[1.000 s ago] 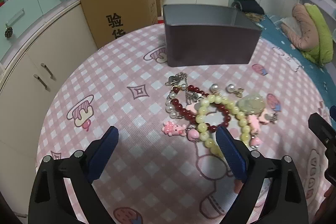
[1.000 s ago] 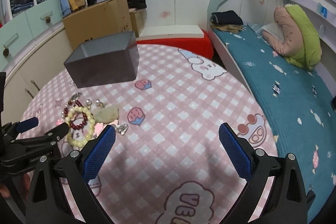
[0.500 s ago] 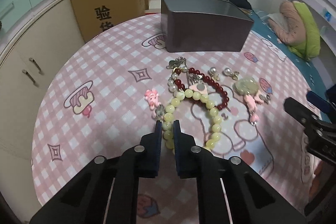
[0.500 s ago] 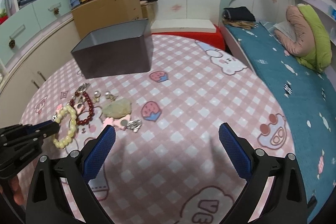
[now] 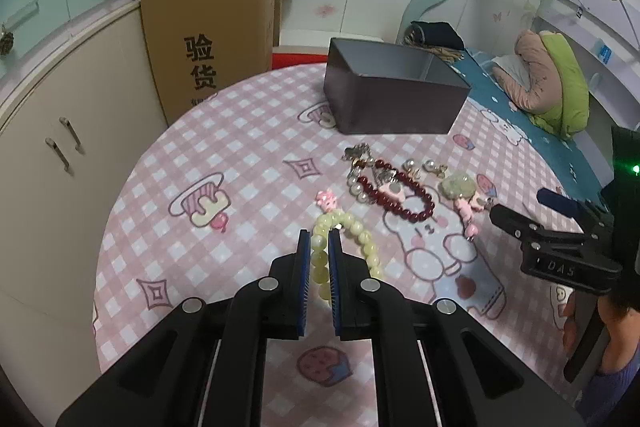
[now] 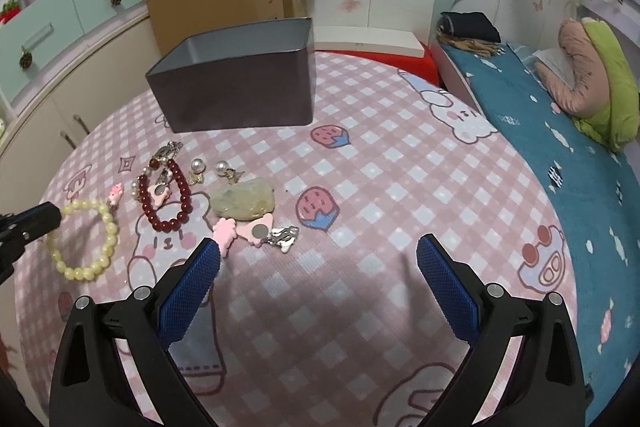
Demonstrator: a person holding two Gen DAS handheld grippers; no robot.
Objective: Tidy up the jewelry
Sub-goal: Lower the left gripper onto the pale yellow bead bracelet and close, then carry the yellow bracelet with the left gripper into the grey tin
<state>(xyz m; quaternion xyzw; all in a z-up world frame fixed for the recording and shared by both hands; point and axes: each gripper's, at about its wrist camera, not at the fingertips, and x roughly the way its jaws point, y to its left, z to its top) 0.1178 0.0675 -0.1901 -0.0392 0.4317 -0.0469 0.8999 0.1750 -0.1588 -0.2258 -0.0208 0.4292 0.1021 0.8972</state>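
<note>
Item in hand: pale yellow-green bead bracelet (image 5: pixel 348 239), pinched between the blue pads of the left gripper (image 5: pixel 319 247), whose jaws stood narrowed onto the beads.
Change: a second earlier those jaws were spread wide above the heap; half a second earlier they had closed on the strand; by this moment the bracelet had been drawn clear of the other pieces and hung partly off the checked tablecloth (image 6: pixel 380 187) — pickup judged complete.
Meaning for task: first piece secured; transfer to the box seemed the step to follow.
Destination: dark grey open box (image 5: pixel 394 93), at the far side of the table, beyond the heap; no jewelry visible inside from these angles.
Remaining pieces: dark red bead bracelet (image 6: pixel 166 193), two pearl earrings (image 6: pixel 208 167), pale green stone pendant (image 6: pixel 244 201), pink charms (image 6: pixel 240 233) — all lying on the cloth between bracelet and box.
Right gripper (image 6: pixel 318 277): jaws wide apart, holding nothing, poised above the cloth near the pink charms.
Legible writing: "验货" in black on the cardboard carton (image 5: pixel 208 39) behind the table; "DAS" moulded on the right gripper's body, seen from the left wrist view.
</note>
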